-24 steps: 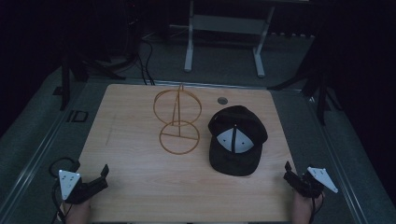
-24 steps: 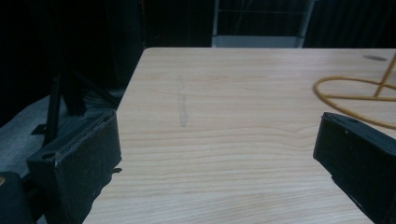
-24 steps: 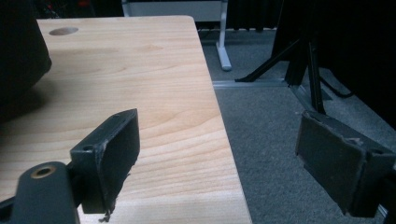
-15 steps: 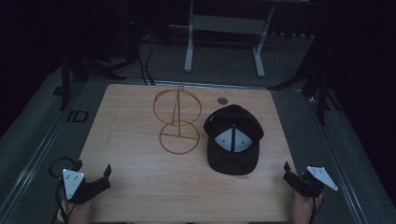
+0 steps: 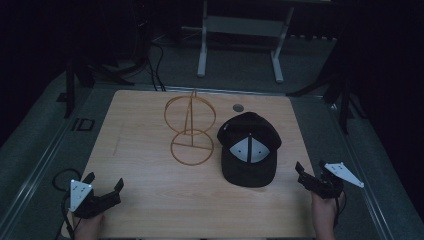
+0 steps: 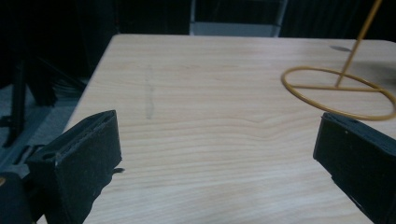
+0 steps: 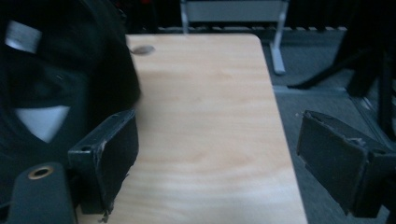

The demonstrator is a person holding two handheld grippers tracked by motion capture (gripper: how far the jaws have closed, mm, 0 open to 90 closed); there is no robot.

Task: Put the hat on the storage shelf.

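A black cap (image 5: 248,150) with a white front panel lies on the wooden table (image 5: 150,200), right of centre, with its bill toward the person. In the right gripper view the cap (image 7: 56,88) sits just beyond the left jaw. A golden wire stand (image 5: 191,135), a flat ring base with an upright ring on a rod, stands left of the cap. Its base (image 6: 338,93) appears ahead and to the right in the left gripper view. My left gripper (image 5: 105,181) (image 6: 217,154) rests open at the front left corner. My right gripper (image 5: 311,171) (image 7: 219,154) is open at the table's right edge, with nothing between its jaws.
A small round grommet (image 5: 238,107) (image 7: 142,49) is set into the table near its far edge. A metal frame on legs (image 5: 240,45) stands on the dark floor behind the table. Cables (image 5: 150,60) trail at the back left.
The left gripper has edged slightly to the right. The cap's crown sits a touch farther left than before. The right gripper has barely moved.
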